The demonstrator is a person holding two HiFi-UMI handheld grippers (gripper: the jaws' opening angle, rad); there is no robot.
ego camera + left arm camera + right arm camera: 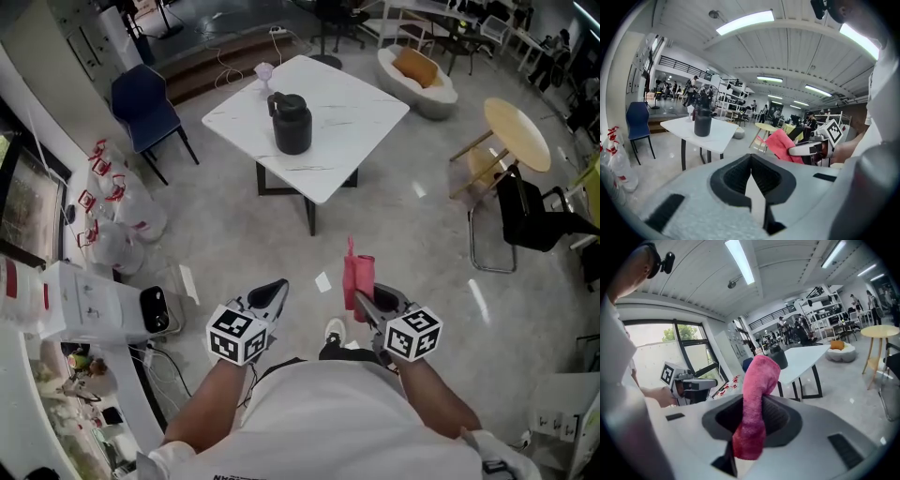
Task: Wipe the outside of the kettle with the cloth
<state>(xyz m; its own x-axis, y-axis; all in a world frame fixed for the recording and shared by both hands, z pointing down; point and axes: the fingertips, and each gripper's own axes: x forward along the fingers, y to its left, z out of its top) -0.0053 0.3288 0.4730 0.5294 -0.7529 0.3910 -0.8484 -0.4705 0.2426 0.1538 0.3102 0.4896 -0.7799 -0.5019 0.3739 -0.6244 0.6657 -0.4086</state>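
A wide hall with a polished grey floor spreads out ahead, and at its far middle stands a white square surface (352,117) on dark legs. The black kettle (292,123) stands upright on the left part of that surface, handle toward the left, with a small pale lilac object (263,71) just beyond it near the far-left corner; what that object is cannot be told. A blue chair (145,103) stands left of the surface, and white bags with red print (122,220) lie against the left wall. To the right are a round wooden table (517,131) and a black chair (539,220).

Near the person, both arms are held out side by side above the floor, well short of the surface. The left claw (278,287) is closed, its two pads meeting with nothing between them. The right claw (361,298) is clamped on the pink cloth (357,272), which is pinched at its lower end and stands up out of the jaws as a folded roll, its top curling over. The cloth is well apart from the kettle, nowhere touching it.
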